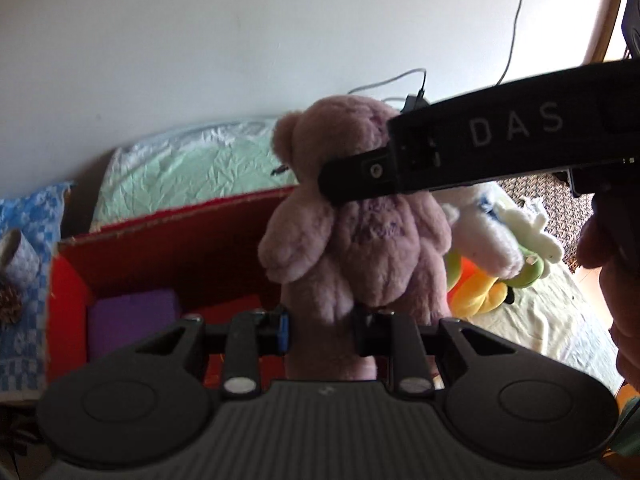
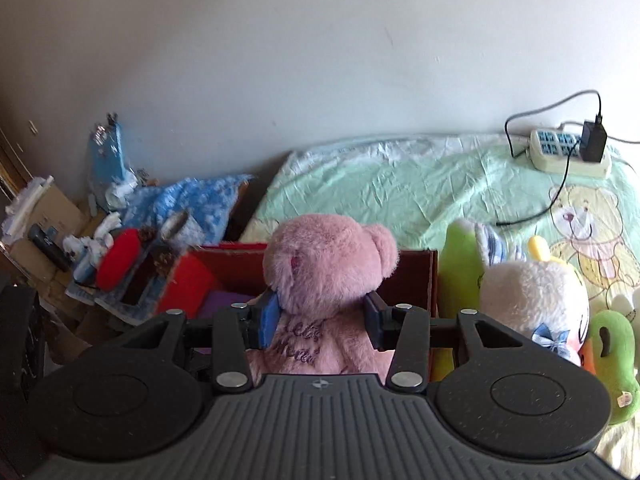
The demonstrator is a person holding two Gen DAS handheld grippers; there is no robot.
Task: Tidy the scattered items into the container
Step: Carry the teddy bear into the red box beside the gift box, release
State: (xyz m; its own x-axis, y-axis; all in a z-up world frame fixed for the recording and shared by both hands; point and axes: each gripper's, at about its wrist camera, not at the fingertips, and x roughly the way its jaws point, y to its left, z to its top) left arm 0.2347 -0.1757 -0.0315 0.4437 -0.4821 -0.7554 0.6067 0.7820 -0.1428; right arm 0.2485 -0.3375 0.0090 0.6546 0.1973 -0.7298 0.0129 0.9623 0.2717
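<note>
A pink plush bear [image 1: 352,216] [image 2: 328,272] is held upright at the right end of the red cardboard box [image 1: 160,248] [image 2: 192,276]. My left gripper [image 1: 320,330] is shut on the bear's legs from below. My right gripper [image 2: 322,320] is shut on the bear's neck; its black body [image 1: 500,148] crosses the bear's face in the left wrist view. A purple block [image 1: 132,320] [image 2: 220,300] lies inside the box.
A white plush rabbit [image 2: 532,300] [image 1: 492,240] and green-and-orange plush toys [image 2: 616,352] [image 1: 480,288] lie on the green bedsheet [image 2: 400,184] right of the box. A power strip with charger [image 2: 568,152] sits by the wall. Cluttered blue cloth and boxes [image 2: 120,216] lie left.
</note>
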